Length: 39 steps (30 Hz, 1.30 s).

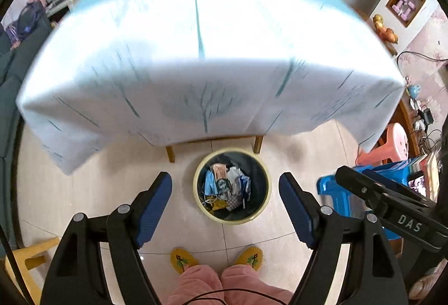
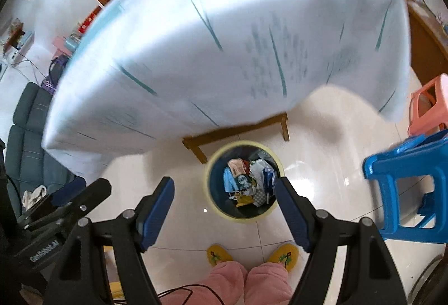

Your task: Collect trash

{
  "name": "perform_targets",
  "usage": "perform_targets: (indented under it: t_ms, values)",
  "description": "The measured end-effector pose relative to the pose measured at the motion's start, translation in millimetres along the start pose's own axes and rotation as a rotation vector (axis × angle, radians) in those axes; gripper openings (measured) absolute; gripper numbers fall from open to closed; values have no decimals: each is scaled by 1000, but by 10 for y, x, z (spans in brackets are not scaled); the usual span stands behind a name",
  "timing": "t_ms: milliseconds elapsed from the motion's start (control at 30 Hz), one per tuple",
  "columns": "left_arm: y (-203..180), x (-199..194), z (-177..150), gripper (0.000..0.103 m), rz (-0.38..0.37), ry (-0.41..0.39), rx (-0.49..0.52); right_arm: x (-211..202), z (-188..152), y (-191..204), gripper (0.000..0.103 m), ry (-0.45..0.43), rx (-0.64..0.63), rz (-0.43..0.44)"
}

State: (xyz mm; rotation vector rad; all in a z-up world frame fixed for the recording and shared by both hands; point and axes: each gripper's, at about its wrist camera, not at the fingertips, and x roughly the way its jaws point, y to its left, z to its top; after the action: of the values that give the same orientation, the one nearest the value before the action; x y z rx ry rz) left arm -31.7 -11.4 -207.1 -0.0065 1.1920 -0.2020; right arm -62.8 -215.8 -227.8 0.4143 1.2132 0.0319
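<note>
a: yellow-rimmed, dark inside, round: the bin [image 1: 232, 186] stands on the pale glossy floor tiles [image 1: 92, 193], at twelve o'clock from the person's yellow slippers [image 1: 183, 260]. why there?

b: judging by its spot just off the table's near edge, it's easy to drop things into. the trash [image 1: 224, 187] already lies in it: crumpled wrappers, a blue face mask, glossy packets, soft and creased.

a: and the left gripper [image 1: 225, 209]?

b: released, jaws wide, nothing between its ribbed blue pads [image 1: 154, 209]. it hangs above the bin, pointing steeply down. the right gripper [image 1: 372, 190] pokes in at three o'clock.

a: the tabletop?

b: a pale blue-and-white tablecloth [image 1: 196, 53], smooth with sharp fold creases, blurred; no trash that i can make out on it.

a: right wrist view?

b: same bin [image 2: 243, 181], at one o'clock from the slippers [image 2: 219, 254]. the right gripper [image 2: 224, 212] is released too, empty, its right pad overlapping the bin's rim in the view. a hard blue plastic stool [image 2: 408, 181] sits at three o'clock, and the left gripper [image 2: 81, 193] at nine.
</note>
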Motion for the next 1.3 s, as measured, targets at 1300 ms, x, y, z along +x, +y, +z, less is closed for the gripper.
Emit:
perform_targets:
  t_ms: [1300]
  values:
    - [-305,-1815,326,77,188,-241,-103,-1941,353,925,75,-290,-264,-22]
